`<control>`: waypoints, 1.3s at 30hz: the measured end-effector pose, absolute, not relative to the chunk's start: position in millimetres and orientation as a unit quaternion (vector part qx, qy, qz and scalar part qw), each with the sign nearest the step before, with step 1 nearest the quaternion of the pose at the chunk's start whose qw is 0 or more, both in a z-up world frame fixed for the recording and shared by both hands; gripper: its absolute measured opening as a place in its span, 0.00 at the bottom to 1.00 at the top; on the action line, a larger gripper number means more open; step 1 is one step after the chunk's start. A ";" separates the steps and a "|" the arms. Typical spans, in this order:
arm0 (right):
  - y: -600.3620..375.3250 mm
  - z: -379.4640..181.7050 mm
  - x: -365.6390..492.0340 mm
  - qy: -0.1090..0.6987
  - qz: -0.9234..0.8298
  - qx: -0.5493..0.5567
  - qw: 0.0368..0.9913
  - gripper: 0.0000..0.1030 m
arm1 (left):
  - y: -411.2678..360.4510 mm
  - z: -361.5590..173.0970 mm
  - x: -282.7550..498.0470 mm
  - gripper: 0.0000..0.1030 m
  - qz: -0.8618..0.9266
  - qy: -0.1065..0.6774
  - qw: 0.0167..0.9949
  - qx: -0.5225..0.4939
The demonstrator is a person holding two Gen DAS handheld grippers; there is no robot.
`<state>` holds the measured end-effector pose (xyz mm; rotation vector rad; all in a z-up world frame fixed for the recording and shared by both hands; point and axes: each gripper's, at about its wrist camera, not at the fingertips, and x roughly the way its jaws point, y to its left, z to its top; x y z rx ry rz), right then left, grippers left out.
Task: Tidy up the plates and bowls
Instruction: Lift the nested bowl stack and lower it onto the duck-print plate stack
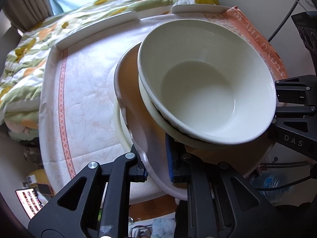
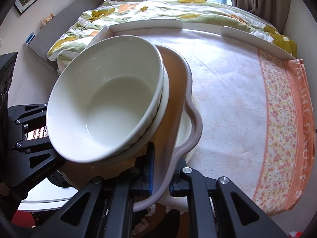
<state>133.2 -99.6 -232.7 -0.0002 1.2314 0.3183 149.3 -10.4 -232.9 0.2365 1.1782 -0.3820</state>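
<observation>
A white bowl (image 1: 206,79) sits nested in a second white bowl, and both rest in a shallow wavy-rimmed pink plate (image 1: 130,107). My left gripper (image 1: 156,164) is shut on the plate's near rim. My right gripper (image 2: 161,170) is shut on the opposite rim of the same plate (image 2: 176,99); the bowls also show in the right wrist view (image 2: 107,107). The stack is held tilted just above the cloth. A pale dish edge (image 2: 187,130) shows under the plate. Each gripper is visible in the other's view, at the frame edge.
The table is covered by a white cloth with an orange floral border (image 2: 281,107). White raised rails (image 1: 95,29) edge its far side. A floral quilt on a bed (image 2: 158,10) lies beyond. A phone (image 1: 29,200) lies low on the left.
</observation>
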 end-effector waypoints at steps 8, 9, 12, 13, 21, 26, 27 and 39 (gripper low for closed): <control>-92.8 -244.2 137.2 0.585 0.133 -0.002 0.800 0.10 | -5.9 -249.1 155.0 0.12 -0.186 0.556 0.804 0.097; -93.1 -245.2 138.3 0.586 0.132 -0.003 0.800 0.10 | -6.0 -250.4 155.7 0.12 -0.187 0.556 0.804 0.095; -94.5 -248.0 139.9 0.586 0.127 -0.001 0.800 0.10 | -7.9 -254.8 158.2 0.12 -0.188 0.558 0.803 0.090; -95.2 -249.0 140.6 0.587 0.126 -0.001 0.800 0.10 | -8.7 -256.4 159.1 0.12 -0.188 0.558 0.803 0.089; -98.0 -253.3 142.3 0.577 0.128 0.004 0.807 0.10 | -7.9 -257.0 162.9 0.12 -0.181 0.551 0.810 0.084; -98.3 -252.7 139.2 0.574 0.123 0.001 0.810 0.11 | -8.2 -258.0 163.4 0.12 -0.169 0.548 0.815 0.084; -98.6 -252.6 138.6 0.574 0.123 0.001 0.810 0.11 | -8.7 -258.0 163.8 0.12 -0.168 0.548 0.815 0.085; -95.3 -248.0 137.1 0.577 0.103 -0.010 0.810 0.11 | -3.0 -247.1 169.3 0.12 -0.147 0.550 0.819 0.075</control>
